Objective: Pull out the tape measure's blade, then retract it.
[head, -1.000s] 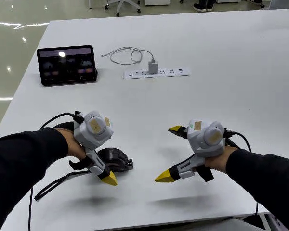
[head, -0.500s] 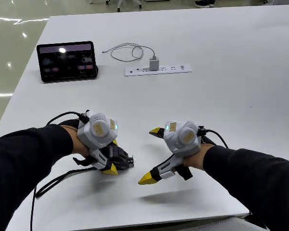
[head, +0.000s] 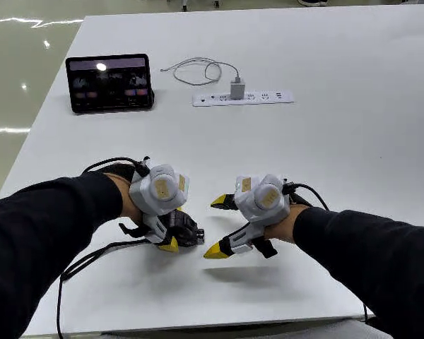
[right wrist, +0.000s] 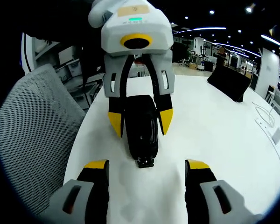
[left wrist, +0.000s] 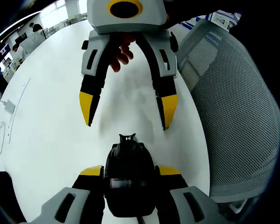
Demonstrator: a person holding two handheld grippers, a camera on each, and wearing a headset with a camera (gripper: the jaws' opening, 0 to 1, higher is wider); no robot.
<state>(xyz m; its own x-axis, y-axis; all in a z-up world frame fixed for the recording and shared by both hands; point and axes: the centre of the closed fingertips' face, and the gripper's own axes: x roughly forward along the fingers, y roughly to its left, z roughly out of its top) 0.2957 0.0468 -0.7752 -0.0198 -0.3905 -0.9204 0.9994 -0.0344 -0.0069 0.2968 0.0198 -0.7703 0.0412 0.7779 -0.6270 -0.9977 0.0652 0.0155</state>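
A black tape measure (head: 189, 230) rests on the white table (head: 325, 141) with my left gripper (head: 173, 239) shut on its case. In the left gripper view the case (left wrist: 129, 184) sits tight between my yellow-tipped jaws, its blade hook (left wrist: 127, 138) pointing forward. My right gripper (head: 216, 226) is open and faces the hook from a short way off, touching nothing. In the right gripper view the tape measure (right wrist: 141, 130) is straight ahead, its hook (right wrist: 145, 162) just in front of my spread jaws, and the left gripper (right wrist: 140, 120) clamps the case from the far side.
At the table's far left stands a tablet (head: 109, 81). A white power strip (head: 244, 97) with a charger and a looped cable (head: 198, 69) lies behind. A black cord (head: 92, 258) trails from the left gripper. A grey mesh chair (left wrist: 233, 121) stands beyond the near edge.
My left gripper has come from beside the tape measure onto it and shut on its case. My right gripper has moved left, close to the hook end.
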